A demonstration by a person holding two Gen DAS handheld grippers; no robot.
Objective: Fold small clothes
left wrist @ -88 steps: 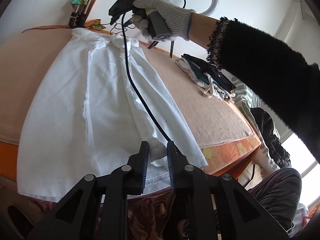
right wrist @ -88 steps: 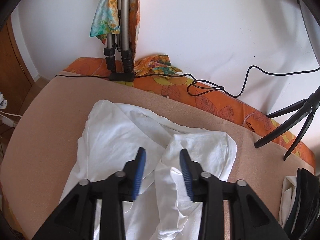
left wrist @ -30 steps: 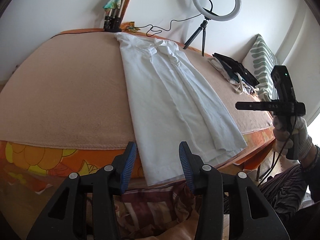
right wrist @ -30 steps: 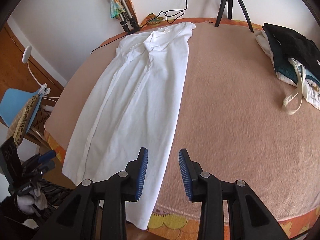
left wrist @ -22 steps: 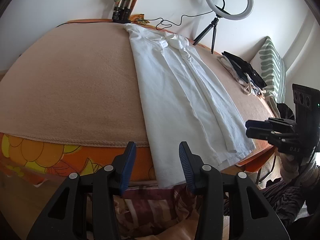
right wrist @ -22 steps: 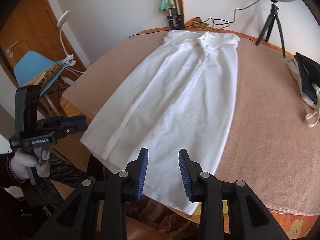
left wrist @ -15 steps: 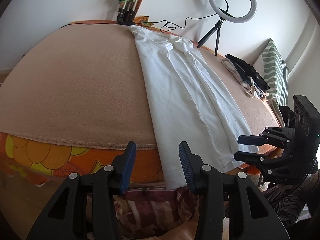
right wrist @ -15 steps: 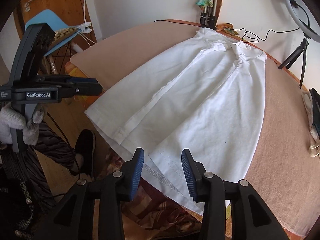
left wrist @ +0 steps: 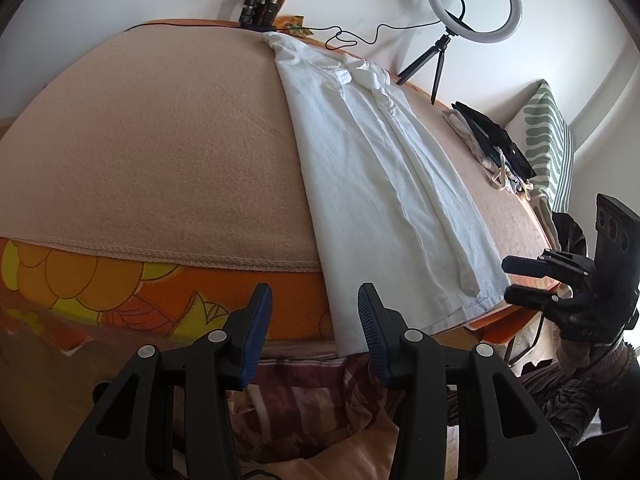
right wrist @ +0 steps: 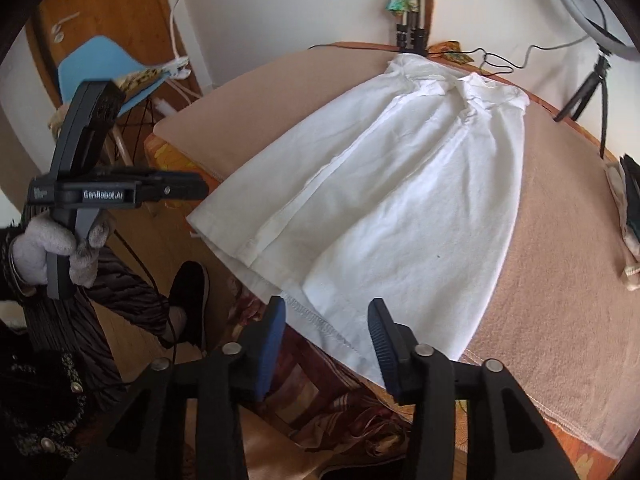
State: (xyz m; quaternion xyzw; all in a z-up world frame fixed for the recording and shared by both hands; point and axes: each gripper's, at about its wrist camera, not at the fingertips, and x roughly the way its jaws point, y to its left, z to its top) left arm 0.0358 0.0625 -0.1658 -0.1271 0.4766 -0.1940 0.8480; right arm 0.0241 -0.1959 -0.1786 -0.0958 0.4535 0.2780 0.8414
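One white shirt, two grippers

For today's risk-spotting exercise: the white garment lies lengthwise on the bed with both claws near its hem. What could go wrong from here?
1. The white cotton garment's hem overhangs the tan blanket's edge; a one-sided pull might drag it off.
2. The right claw, jaws just opened, straddles the hem only; closing now may pinch one layer.
3. The left claw, open, sits beside the hem and could miss it.

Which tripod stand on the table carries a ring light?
The black mini tripod toward the pillow end, topped by the white ring light. The silver-legged stand by the shirt's collar has only colourful cloth.
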